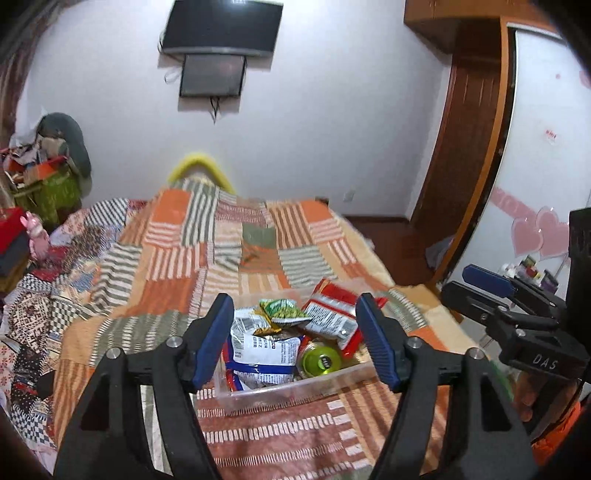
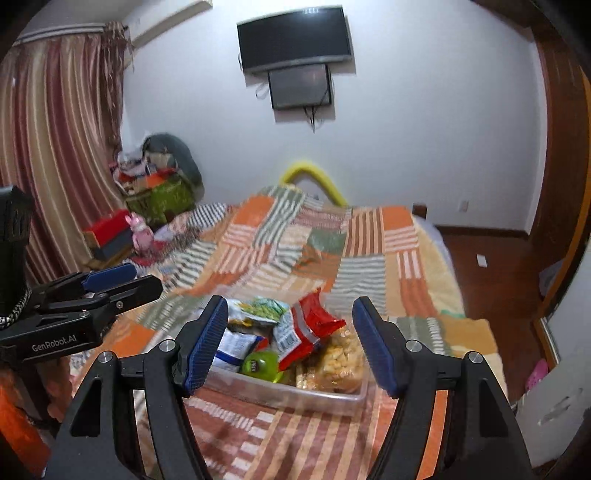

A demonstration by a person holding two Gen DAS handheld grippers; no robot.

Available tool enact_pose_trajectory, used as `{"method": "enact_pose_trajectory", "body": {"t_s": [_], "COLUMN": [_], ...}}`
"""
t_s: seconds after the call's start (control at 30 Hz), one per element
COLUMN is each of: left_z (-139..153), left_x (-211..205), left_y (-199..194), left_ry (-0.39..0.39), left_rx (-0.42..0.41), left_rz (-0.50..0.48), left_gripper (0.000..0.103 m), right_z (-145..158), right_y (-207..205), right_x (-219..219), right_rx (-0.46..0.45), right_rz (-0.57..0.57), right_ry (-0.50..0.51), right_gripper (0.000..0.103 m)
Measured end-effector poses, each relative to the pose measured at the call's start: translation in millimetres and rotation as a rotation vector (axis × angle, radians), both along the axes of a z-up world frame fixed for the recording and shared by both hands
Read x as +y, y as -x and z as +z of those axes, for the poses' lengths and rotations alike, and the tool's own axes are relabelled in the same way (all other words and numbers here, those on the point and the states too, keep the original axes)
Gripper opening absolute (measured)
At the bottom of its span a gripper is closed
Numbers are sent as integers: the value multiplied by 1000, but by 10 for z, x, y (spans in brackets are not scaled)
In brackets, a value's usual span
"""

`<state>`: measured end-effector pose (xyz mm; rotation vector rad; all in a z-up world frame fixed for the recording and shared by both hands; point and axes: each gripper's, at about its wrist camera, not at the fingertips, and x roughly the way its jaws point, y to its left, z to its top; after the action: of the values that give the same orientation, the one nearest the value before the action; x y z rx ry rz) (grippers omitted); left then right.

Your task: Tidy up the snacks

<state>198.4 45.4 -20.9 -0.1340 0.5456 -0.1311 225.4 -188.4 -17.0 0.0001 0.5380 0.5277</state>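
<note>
My left gripper (image 1: 295,341) and right gripper (image 2: 290,343) are both spread, pinching nothing, above the snack-filled clear bin (image 1: 295,391) on the bed (image 1: 258,443).

Snack packets (image 1: 258,347) sit piled in the tub (image 1: 295,391) on the bed (image 1: 236,258), dead ahead at twelve o'clock. Behind it on the wall hangs the television (image 1: 221,26). At ten o'clock, a heap of boxes (image 1: 44,173) beside the bed.

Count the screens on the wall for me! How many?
2. A big dark TV is mounted high on the white wall, and a smaller screen hangs right below it. No others show.
</note>
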Motion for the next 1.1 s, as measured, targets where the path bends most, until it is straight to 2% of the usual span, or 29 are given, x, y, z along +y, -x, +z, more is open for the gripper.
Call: {"method": "enact_pose_trajectory", "body": {"t_s": [0.3,0.5,0.57,0.67,0.7,0.8,1.1], "left_z": [542,691,708,715,709,682,612], "left_x": [-84,-177,-212,-260,-267,-290,-273], "left_y": [825,1168,1233,1309,1317,1340,1335], "left_ry": [-51,-78,-96,-119,-122,-119,-100], "left_rx": [-191,-284,-307,-322,-325,-323,-309], "left_rz": [60,67,65,59,57,59,73], "left_gripper": [89,101,102,102,103,103,103], "right_z": [478,568,554,536,536,530,512], "right_y": [684,928,939,956,969,1017,1081], "right_x": [-156,-171,-157,-141,-138,-121,-157], "right_rx": [-153,-224,-233,-245,-253,-278,-265], "right_rz": [-14,-21,-30,-49,-59,-80,-81], "right_ry": [-71,-93,-91,-92,-94,-88,-82], "right_gripper": [73,87,88,96,103,103,103]}}
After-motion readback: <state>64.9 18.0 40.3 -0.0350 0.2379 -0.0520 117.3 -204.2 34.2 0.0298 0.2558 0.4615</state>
